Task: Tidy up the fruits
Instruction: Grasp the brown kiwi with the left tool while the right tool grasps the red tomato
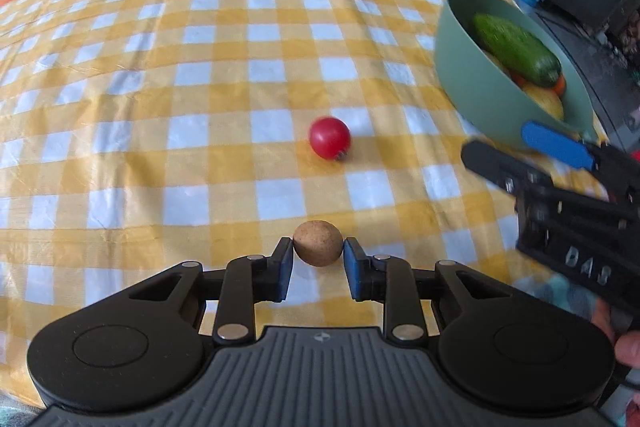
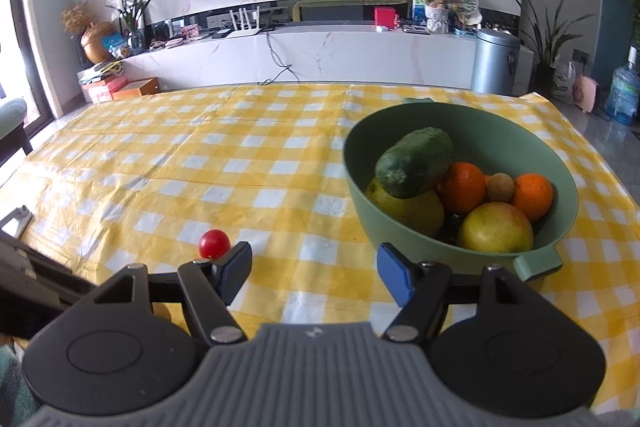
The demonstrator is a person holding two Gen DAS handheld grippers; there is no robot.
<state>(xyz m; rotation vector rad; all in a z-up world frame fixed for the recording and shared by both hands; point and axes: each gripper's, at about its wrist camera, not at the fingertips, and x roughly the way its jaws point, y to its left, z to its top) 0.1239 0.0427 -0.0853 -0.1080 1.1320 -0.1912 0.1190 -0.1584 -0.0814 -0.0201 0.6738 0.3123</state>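
Nearest in the left wrist view, the left gripper (image 1: 319,259) had its blue pads touching either side of a small round brown fruit (image 1: 318,243), clamped on it at the very fingertips. Whether the fruit was lifted or resting on the yellow checked tablecloth (image 1: 160,107) could not be told. Risk: the grip sat only on the pad tips and the fruit was round and hard-looking, so it could squirt forward or roll out if the squeeze was uneven.

Right gripper (image 2: 314,273) hovered with its jaws wide apart, empty, low over the cloth, just in front of the green bowl (image 2: 400,239). Its right finger was near the bowl's handle tab, so a careless swing could knock or shove the bowl.

Farther out, a red cherry tomato (image 1: 329,138) lay loose on the cloth, well apart from the bowl; it could roll off if bumped.

Beyond, the bowl held a cucumber (image 2: 414,163), two oranges (image 2: 463,187), yellow fruits and a small brown one. The cucumber was perched on top, tilted, so dropping more fruit in from height could dislodge it or bounce out.

The two grippers were near each other, so a collision on the way to the bowl was possible.
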